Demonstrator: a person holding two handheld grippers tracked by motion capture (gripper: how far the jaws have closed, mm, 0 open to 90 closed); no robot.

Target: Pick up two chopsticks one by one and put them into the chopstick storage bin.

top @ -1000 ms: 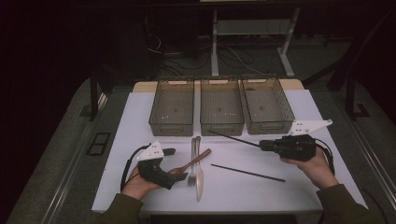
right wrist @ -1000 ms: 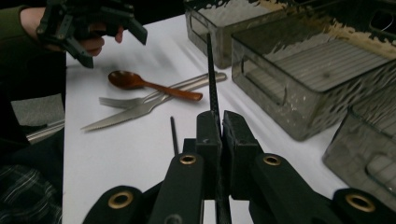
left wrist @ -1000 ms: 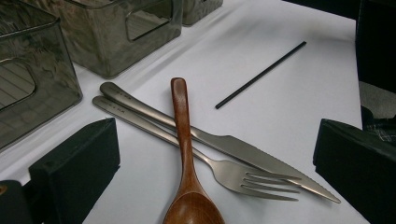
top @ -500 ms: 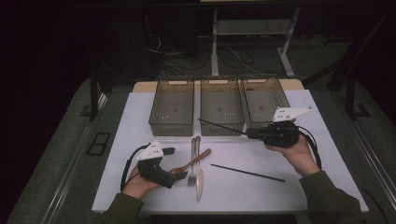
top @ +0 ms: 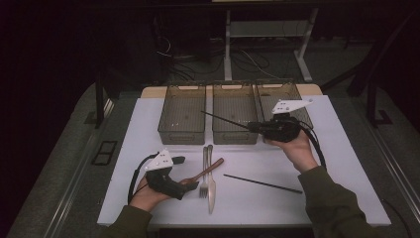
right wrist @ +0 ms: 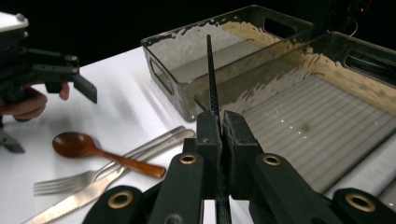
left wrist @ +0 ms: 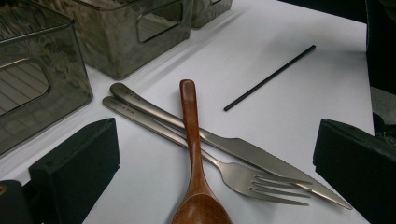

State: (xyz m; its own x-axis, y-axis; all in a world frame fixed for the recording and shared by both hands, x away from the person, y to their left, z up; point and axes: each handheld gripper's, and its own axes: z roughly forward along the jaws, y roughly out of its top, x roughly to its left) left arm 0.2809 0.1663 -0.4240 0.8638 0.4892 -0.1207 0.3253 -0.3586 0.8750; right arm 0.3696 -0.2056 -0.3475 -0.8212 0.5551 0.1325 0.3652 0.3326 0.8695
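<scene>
Black, thin chopstick [right wrist: 212, 84] is pinched between the pressed-together jaws of the right hand-held gripper [top: 255, 127]; in the right gripper view the stick runs up from the jaws and out over the trays. In the high view the chopstick [top: 225, 120] slants left and slightly away, its tip over the gap between the left tray [top: 171, 133] and the middle tray [top: 235, 140], off the surface. The right hand [top: 296, 148] holds the gripper just in front of the right tray [top: 303, 116].

A 2nd black chopstick [top: 262, 183] lies flat on the white surface [top: 341, 168], near the front, to the right of the cutlery and apart from it.

Left hand-held gripper [top: 190, 183] sits low at front left w/ jaws spread wide. In the left gripper view the two black jaws stand at either side and the bowl of the wooden spoon [left wrist: 195, 158] lies between them, not squeezed. The spoon's handle crosses over the fork [left wrist: 224, 170] and knife [left wrist: 243, 151], which lie side by side, handles toward the trays. The left hand [top: 148, 196] rests on the surface.

All 3 trays are clear smoky plastic, set in a row at the far side of the surface.
</scene>
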